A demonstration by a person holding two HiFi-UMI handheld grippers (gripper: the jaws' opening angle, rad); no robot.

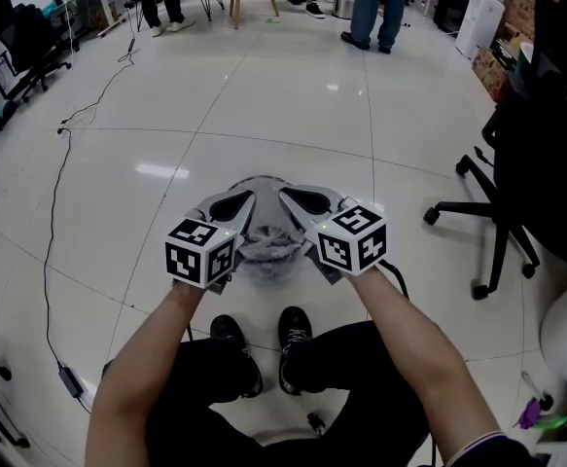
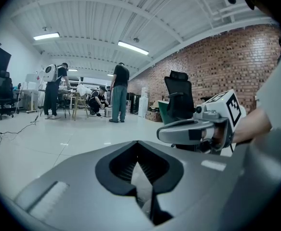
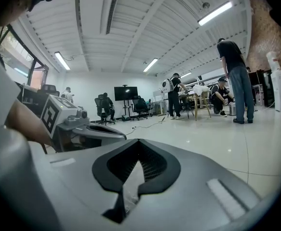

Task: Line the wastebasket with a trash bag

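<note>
A pale tiled floor [image 1: 293,95] fills most of the head view and runs up to the top of the frame, where several people [image 1: 375,3] stand beside tables. A black office chair [image 1: 516,193] stands at the right edge, well apart from the work. A thin dark cable [image 1: 54,222] trails down the left side of the floor.

The person's forearms reach up from the bottom of the frame, and two black shoes [image 1: 293,334] sit just below centre.

The wastebasket [image 1: 261,185], round and grey, stands on the floor in the middle of the frame, just above the shoes. The trash bag [image 1: 264,251], a crumpled grey film, is bunched over its near side, between the two tools.

The left gripper [image 1: 232,207] is at the basket's left edge and the right gripper [image 1: 307,202] at its right edge, close together and angled towards each other. Each is clenched on the trash bag. In the left gripper view a pale sliver of film [image 2: 142,177] shows between the closed jaws. The right gripper view shows the same, with crinkled plastic [image 3: 130,179] pinched in the narrow gap.
</note>
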